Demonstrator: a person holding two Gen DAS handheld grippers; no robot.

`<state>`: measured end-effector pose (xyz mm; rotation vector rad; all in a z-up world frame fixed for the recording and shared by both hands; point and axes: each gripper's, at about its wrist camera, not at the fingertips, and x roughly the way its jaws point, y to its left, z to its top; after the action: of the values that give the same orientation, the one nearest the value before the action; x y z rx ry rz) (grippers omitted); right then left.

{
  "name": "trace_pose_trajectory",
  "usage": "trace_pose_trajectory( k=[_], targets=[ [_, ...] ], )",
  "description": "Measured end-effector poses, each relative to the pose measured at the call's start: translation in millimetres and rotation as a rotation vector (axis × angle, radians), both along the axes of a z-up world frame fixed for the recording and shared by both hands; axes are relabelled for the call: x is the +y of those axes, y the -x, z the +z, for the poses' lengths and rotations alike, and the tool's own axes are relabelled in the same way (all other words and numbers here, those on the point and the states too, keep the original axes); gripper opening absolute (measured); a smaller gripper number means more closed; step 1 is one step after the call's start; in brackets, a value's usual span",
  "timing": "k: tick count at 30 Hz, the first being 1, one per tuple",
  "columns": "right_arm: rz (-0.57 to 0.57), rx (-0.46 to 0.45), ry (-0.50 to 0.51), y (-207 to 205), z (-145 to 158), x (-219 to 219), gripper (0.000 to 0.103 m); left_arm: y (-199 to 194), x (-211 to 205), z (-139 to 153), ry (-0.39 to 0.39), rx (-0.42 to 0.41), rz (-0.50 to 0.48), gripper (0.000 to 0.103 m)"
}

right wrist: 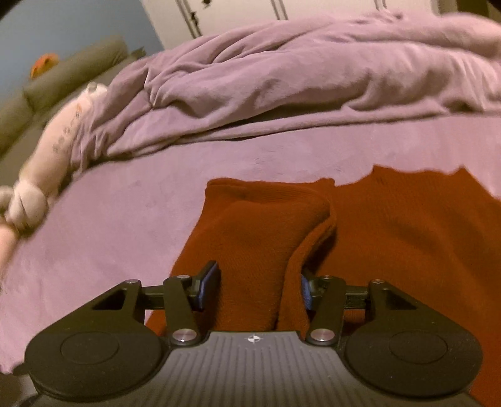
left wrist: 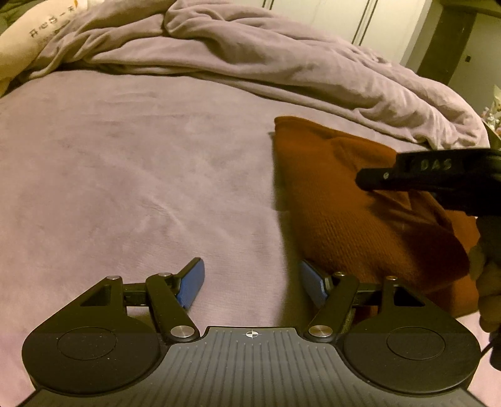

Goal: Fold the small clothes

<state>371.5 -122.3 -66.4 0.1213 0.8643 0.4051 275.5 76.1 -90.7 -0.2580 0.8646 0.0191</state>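
Note:
A rust-orange knit garment [left wrist: 360,200] lies partly folded on the purple bedsheet [left wrist: 141,175], at the right of the left wrist view. My left gripper [left wrist: 252,283] is open and empty, low over the sheet just left of the garment's near edge. The right gripper [left wrist: 438,178] reaches in from the right above the garment. In the right wrist view the garment [right wrist: 391,225] fills the lower right, and a raised fold of it [right wrist: 260,250] stands between the open fingers of my right gripper [right wrist: 258,288]. The blue pads look apart from the cloth.
A crumpled purple duvet [left wrist: 250,56] is heaped across the back of the bed and also shows in the right wrist view [right wrist: 297,69]. A pale plush toy [right wrist: 53,150] lies at the bed's left edge. White wardrobe doors [left wrist: 360,18] stand behind.

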Motion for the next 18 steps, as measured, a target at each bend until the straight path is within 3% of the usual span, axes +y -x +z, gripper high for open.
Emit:
trace_pose_trajectory(
  k=[1, 2, 3, 8, 12, 13, 18],
  targets=[
    [0.018, -0.022, 0.027, 1, 2, 3, 0.03, 0, 0, 1, 0.001, 0.0, -0.001, 0.073],
    [0.027, -0.041, 0.051, 2, 4, 4, 0.015, 1, -1, 1, 0.001, 0.001, -0.002, 0.073],
    [0.041, -0.058, 0.071, 3, 5, 5, 0.012, 2, -1, 3, 0.004, 0.002, -0.004, 0.073],
    [0.07, -0.207, 0.139, 16, 31, -8, 0.01, 20, -9, 17, 0.033, -0.037, -0.035, 0.073],
    [0.015, -0.323, 0.175, 30, 54, -39, 0.01, 27, -37, 24, 0.056, -0.059, -0.118, 0.078],
    [-0.003, -0.338, 0.187, 32, 57, -50, 0.01, 26, -47, 24, 0.055, -0.059, -0.147, 0.082],
    [-0.089, -0.329, 0.238, 37, 47, -101, 0.01, 16, -93, 15, 0.014, -0.049, -0.212, 0.083]
  ],
)
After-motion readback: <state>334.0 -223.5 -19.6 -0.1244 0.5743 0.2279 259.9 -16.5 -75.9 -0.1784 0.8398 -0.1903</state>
